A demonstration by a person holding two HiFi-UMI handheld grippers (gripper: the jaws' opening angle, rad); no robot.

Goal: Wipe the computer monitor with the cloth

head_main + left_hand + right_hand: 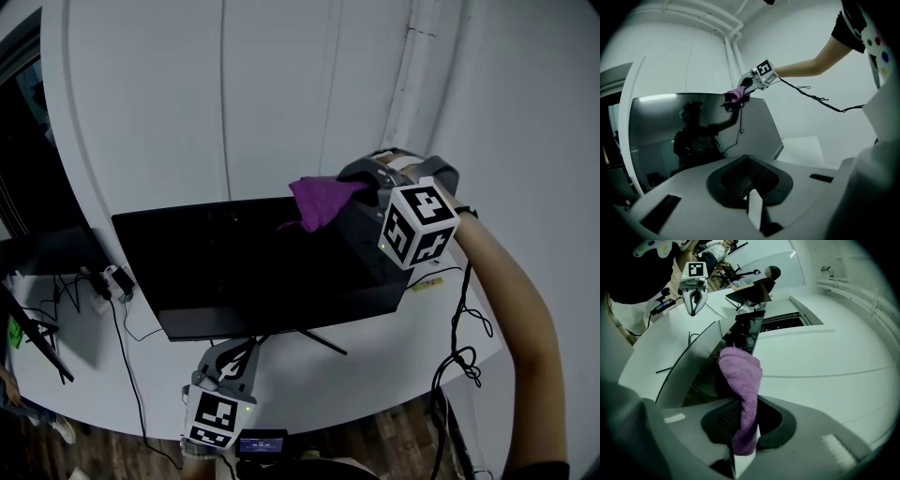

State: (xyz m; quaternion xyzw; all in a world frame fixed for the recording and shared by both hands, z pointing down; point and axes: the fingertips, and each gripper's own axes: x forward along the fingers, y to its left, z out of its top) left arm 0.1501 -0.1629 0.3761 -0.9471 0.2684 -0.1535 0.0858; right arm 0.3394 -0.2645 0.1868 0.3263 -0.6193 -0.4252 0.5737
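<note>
A dark computer monitor (234,272) stands on a white table (375,366). My right gripper (361,192) is shut on a purple cloth (319,199) and holds it against the monitor's upper right corner. In the right gripper view the cloth (740,394) hangs pinched between the jaws over the monitor's top edge (750,331). My left gripper (225,370) hovers low before the monitor's stand, jaws shut with nothing between them. From the left gripper view the screen (693,136) reflects a person, and the cloth (735,95) shows at its top.
A power strip with plugs (111,281) and cables (131,375) lies left of the monitor. A black cable (461,347) trails from the right gripper across the table. A second dark screen (42,253) stands at far left. White wall lies behind.
</note>
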